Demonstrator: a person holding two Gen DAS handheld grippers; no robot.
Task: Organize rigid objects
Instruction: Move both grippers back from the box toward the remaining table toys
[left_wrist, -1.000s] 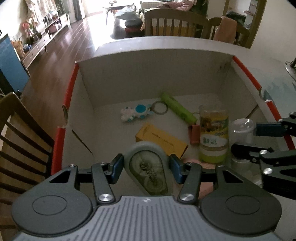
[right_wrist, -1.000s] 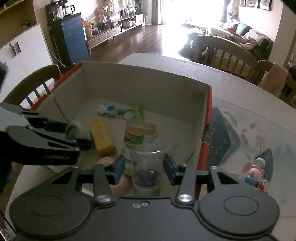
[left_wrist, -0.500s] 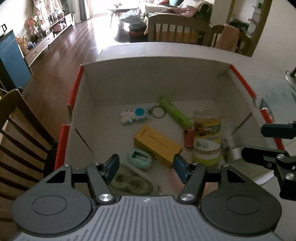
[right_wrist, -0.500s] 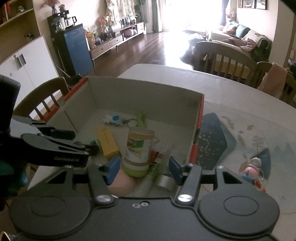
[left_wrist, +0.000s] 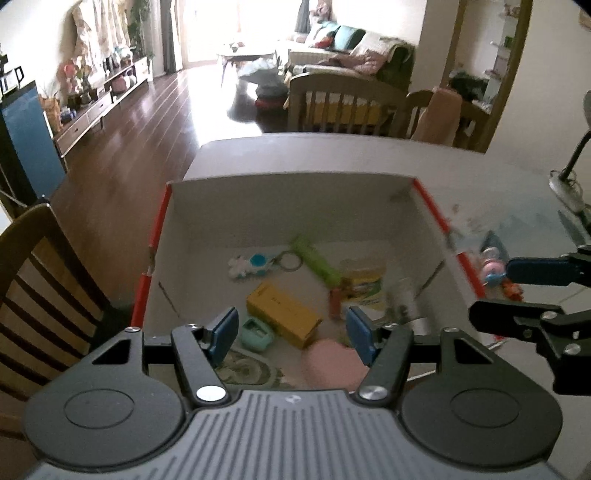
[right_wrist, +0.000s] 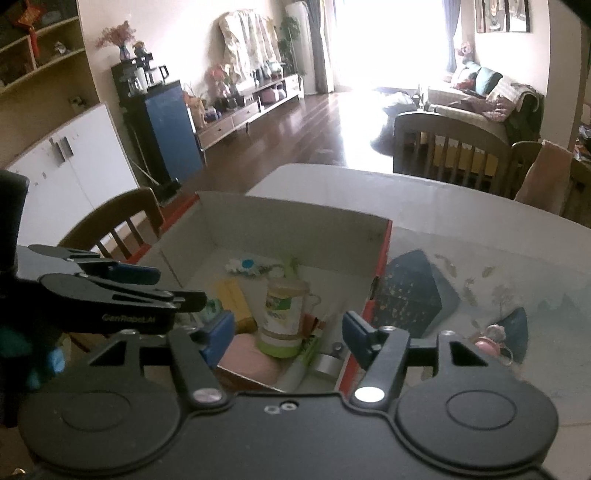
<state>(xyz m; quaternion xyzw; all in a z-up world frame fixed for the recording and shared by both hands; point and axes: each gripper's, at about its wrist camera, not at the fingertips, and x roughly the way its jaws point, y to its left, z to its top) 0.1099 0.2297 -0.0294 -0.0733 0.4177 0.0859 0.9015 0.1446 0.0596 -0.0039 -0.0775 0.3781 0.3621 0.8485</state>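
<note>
— Where are they in the tidying?

— Between items, I'd judge. The left gripper (left_wrist: 291, 332) hangs over the near edge of the cardboard box (left_wrist: 295, 192), jaws spread, holding nothing. Inside, left to right: a mint-green tape dispenser (left_wrist: 256, 334), a boxy yellow carton (left_wrist: 282, 314), a soft-looking pink lump (left_wrist: 332, 363), then a labelled jar (right_wrist: 282, 314).

— And the other hand?

— The right gripper (right_wrist: 288, 338) is also parted and empty. One small pink toy (right_wrist: 491, 341) lies outside on the glossy table (right_wrist: 480, 229); fetching it likely means swinging right.
</note>
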